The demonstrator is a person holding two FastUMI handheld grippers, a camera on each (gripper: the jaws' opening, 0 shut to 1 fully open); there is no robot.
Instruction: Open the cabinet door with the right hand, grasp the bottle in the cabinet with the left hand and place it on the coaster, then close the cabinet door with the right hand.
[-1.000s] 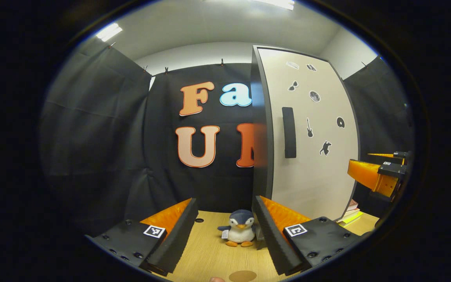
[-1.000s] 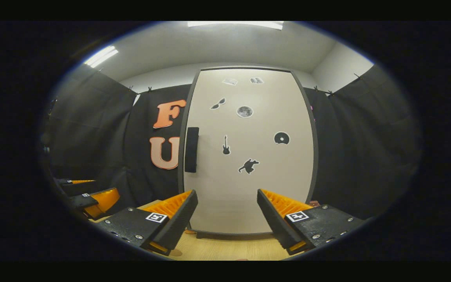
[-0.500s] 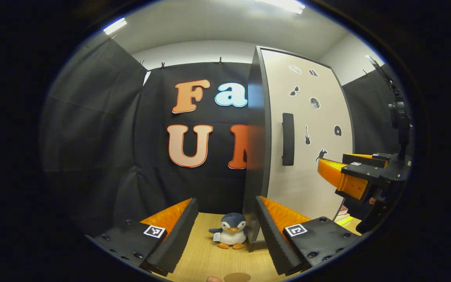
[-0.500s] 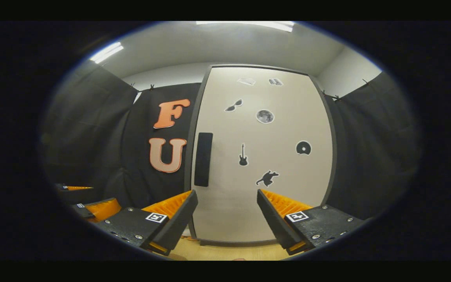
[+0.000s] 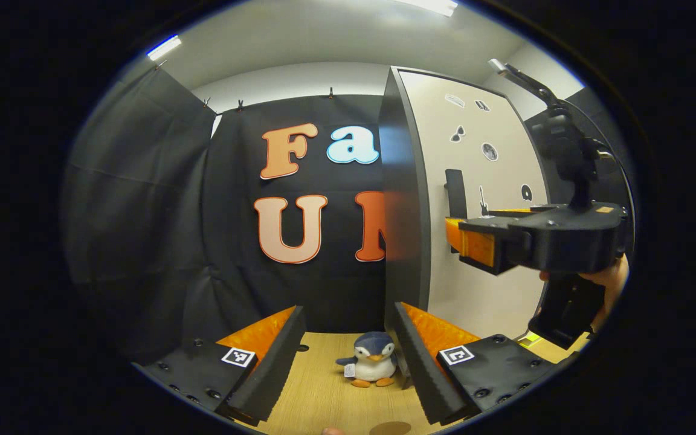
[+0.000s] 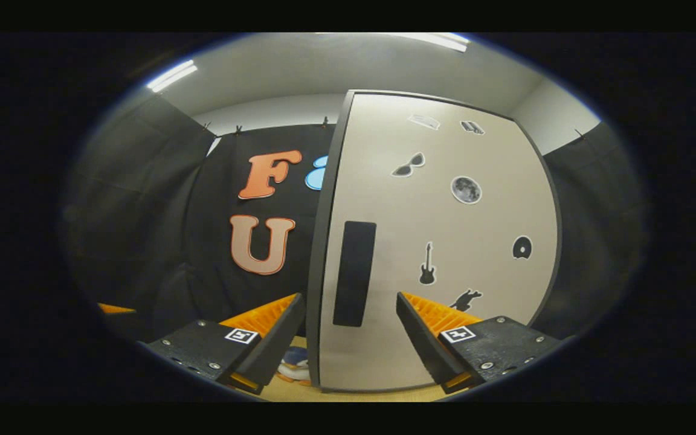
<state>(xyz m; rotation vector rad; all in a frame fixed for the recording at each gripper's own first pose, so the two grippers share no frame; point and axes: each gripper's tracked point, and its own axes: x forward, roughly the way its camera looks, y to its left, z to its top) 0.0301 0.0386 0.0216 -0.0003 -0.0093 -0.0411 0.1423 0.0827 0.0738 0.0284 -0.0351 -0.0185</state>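
In the left gripper view, the left gripper (image 5: 348,356) sits spread and empty at bottom centre, the penguin toy (image 5: 371,364) between its fingers, while the right gripper (image 5: 475,241) nears the cabinet door (image 5: 481,290) at right. In the right gripper view, the right gripper (image 6: 351,338), spread, frames the handle (image 6: 354,273) at centre; a misaligned closure could slip off it, and the bottle presumably sits behind the shut door.

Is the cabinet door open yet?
Shut: the cabinet door sits flush in its frame, handle untouched between the open right gripper fingers.
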